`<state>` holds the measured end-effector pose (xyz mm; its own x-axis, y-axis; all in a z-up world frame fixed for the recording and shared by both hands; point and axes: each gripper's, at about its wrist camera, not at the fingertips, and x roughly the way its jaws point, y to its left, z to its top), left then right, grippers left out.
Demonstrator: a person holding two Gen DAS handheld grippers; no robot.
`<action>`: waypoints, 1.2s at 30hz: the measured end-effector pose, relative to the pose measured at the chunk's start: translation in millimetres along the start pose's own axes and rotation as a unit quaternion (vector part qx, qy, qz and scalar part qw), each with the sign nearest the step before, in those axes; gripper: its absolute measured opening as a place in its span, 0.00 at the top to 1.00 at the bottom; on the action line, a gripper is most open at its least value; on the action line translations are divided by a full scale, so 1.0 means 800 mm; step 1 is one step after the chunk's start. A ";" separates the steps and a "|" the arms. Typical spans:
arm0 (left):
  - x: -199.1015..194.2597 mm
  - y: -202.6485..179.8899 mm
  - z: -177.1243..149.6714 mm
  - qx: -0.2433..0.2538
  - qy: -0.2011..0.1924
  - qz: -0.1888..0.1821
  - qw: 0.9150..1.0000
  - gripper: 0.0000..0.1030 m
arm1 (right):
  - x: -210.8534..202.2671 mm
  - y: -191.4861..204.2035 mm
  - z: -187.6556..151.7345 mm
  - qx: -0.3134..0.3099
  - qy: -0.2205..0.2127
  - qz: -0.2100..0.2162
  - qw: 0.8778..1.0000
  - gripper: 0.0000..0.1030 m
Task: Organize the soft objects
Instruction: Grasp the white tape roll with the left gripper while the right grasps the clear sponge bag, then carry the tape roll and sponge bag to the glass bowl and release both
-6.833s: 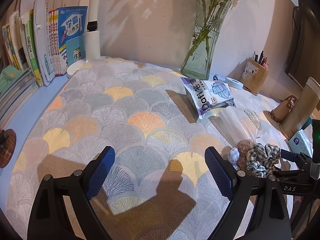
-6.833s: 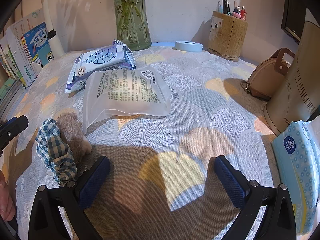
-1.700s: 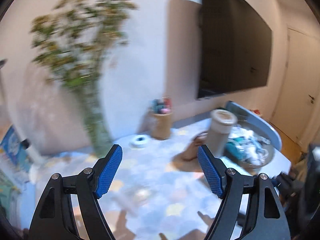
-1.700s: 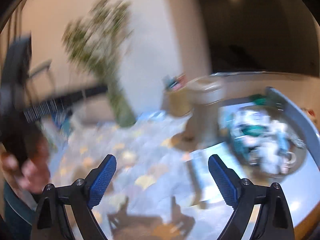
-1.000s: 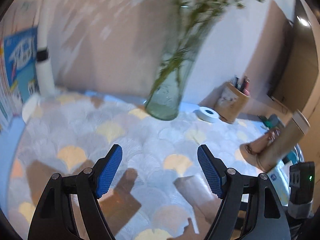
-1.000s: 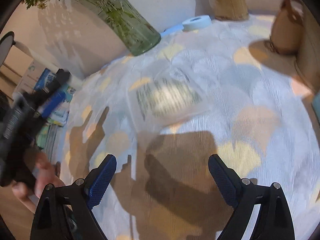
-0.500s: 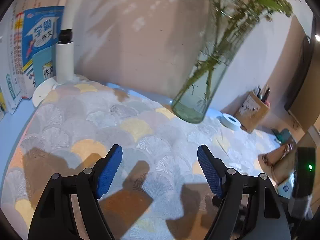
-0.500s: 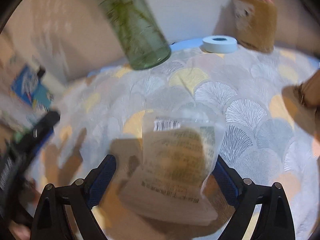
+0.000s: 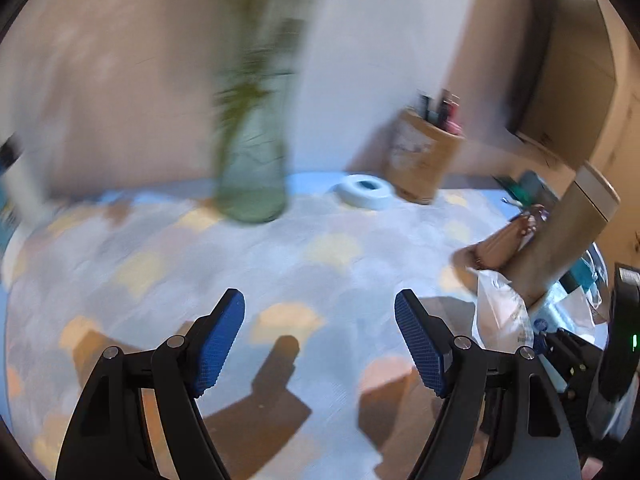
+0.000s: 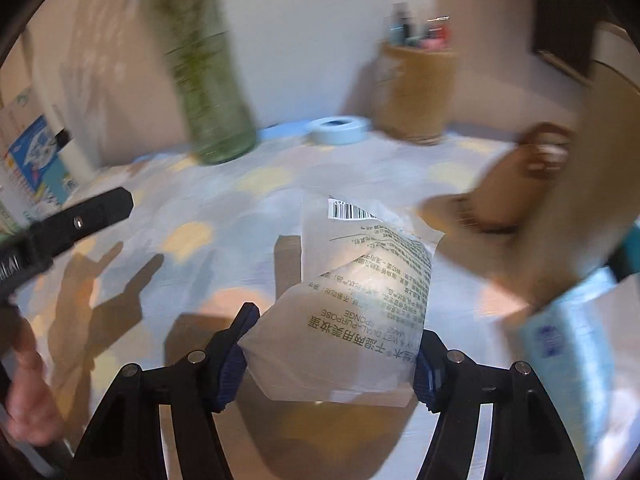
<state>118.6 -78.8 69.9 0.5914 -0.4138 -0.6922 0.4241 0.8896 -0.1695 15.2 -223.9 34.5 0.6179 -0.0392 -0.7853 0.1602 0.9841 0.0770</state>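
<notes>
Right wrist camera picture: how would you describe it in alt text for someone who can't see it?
The right gripper is closing its jaws on a translucent sponge packet, lifted above a fan-patterned tablecloth. Blurred behind stand a green glass vase, a tape roll and a pen holder.

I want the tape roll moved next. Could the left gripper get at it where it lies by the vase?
Probably yes. The left gripper is open and holds nothing, and the patterned cloth between it and the tape roll looks bare. The vase stands to one side, the pen holder to the other, apart from it.
</notes>
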 end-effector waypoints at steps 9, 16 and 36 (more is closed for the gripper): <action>0.145 -0.048 0.082 0.012 0.047 -0.014 0.999 0.26 | 0.031 -0.034 -0.014 0.007 -0.001 -0.025 1.000 0.35; 0.219 -0.063 0.102 0.025 0.070 0.014 0.997 0.28 | 0.020 -0.018 -0.010 -0.012 -0.022 -0.026 0.999 0.35; 0.095 -0.063 0.066 0.040 0.001 0.019 0.999 0.44 | -0.018 -0.017 -0.021 -0.007 -0.071 -0.002 0.997 0.35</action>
<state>178.2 -165.5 63.1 0.6065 -0.3799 -0.6984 0.4556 0.8860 -0.0862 -8.9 -234.1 34.4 0.7199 -0.0667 -0.6909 0.1534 0.9860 0.0646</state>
